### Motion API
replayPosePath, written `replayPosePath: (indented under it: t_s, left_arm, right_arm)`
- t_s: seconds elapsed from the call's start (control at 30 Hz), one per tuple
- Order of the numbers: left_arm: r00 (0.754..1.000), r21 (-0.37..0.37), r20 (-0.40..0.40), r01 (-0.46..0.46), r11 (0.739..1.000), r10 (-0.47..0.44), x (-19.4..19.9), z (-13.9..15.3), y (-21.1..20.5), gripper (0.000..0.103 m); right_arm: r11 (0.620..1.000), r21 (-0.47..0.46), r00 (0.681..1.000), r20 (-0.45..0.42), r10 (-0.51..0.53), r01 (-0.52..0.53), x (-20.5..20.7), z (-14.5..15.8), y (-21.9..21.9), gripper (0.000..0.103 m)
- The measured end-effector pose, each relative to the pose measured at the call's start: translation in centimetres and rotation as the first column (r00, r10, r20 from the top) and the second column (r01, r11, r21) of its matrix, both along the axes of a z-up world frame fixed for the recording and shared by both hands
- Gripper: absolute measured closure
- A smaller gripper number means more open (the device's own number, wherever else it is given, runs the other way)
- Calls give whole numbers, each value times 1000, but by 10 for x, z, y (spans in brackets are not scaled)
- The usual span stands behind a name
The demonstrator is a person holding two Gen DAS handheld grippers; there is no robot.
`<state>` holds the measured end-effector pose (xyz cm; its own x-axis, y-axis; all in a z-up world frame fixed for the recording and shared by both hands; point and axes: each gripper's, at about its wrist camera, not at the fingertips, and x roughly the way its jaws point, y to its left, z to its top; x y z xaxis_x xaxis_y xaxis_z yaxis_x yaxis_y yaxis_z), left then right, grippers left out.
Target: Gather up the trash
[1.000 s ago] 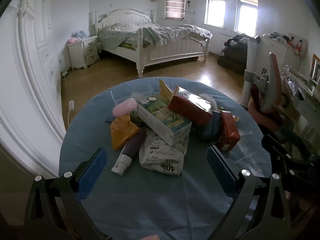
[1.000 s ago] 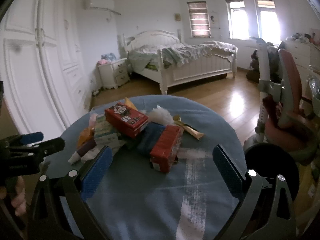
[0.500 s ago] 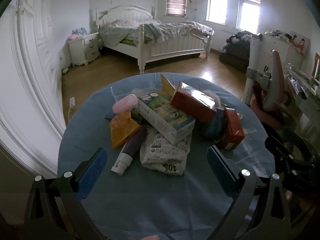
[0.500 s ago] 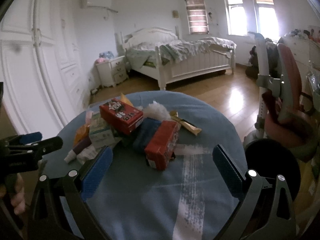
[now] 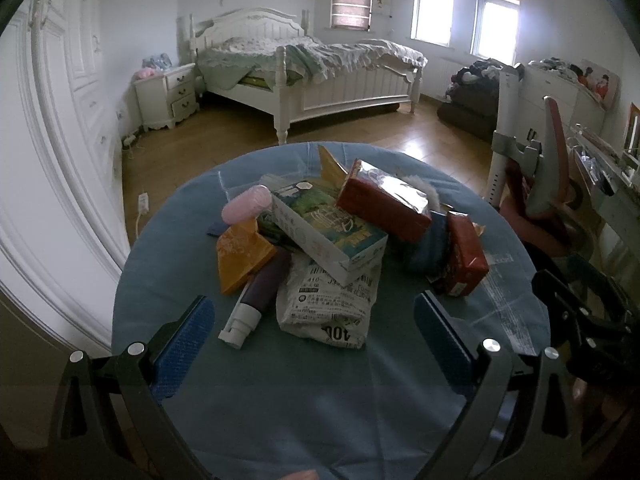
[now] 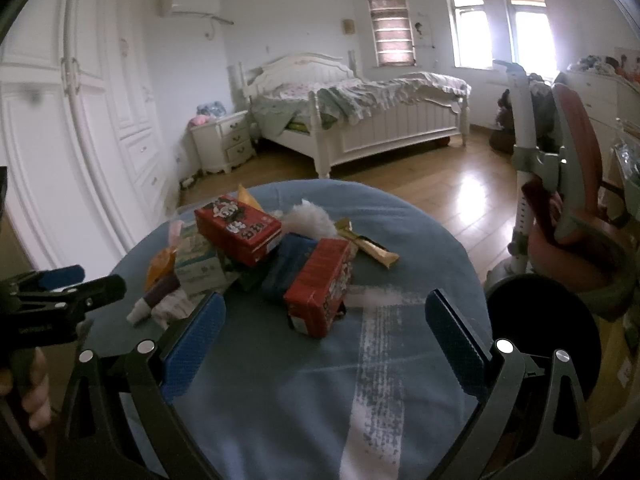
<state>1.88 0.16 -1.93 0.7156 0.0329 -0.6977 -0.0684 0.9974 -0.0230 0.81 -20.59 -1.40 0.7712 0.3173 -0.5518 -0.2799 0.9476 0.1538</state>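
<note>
I note my left gripper spread wide and empty above the blue tabletop; my right gripper likewise. Trash pile sits mid-tabletop just ahead: red carton, crumpled white bag, purple tube.

Round table in foreground, trash heaped at its centre. Tissue box on top of crumpled paper bag. Tube left of bag, cap toward near edge. Foil pouch behind tube. Carton leaning on box's right end. Second carton at heap's right, nearest right wrist camera. Snack bar wrapper behind it. Bed beyond table; nightstand left of bed. Chair right of table.
</note>
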Motion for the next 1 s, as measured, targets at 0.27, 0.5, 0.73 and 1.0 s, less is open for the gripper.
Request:
replayPosePath:
  t_s: [0.27, 0.5, 0.73, 1.0]
  left_arm:
    - [1000, 2, 1, -2, 1000, 2, 1, 0, -2, 5]
    - [1000, -1, 2, 0, 1000, 0, 1, -1, -1, 5]
    - [998, -95, 55, -13, 995, 19, 6, -4, 39, 5]
    - [995, -265, 102, 44, 963, -17, 31, -19, 92, 5]
  right_arm:
    - [1000, -4, 1000, -1, -6, 6, 0, -2, -2, 4]
    - [1000, -7, 1000, -9, -7, 7, 0, -3, -3, 4]
    - [997, 61, 998, -35, -49, 51, 10, 0, -25, 4]
    - [996, 69, 990, -133, -53, 62, 34, -17, -37, 4]
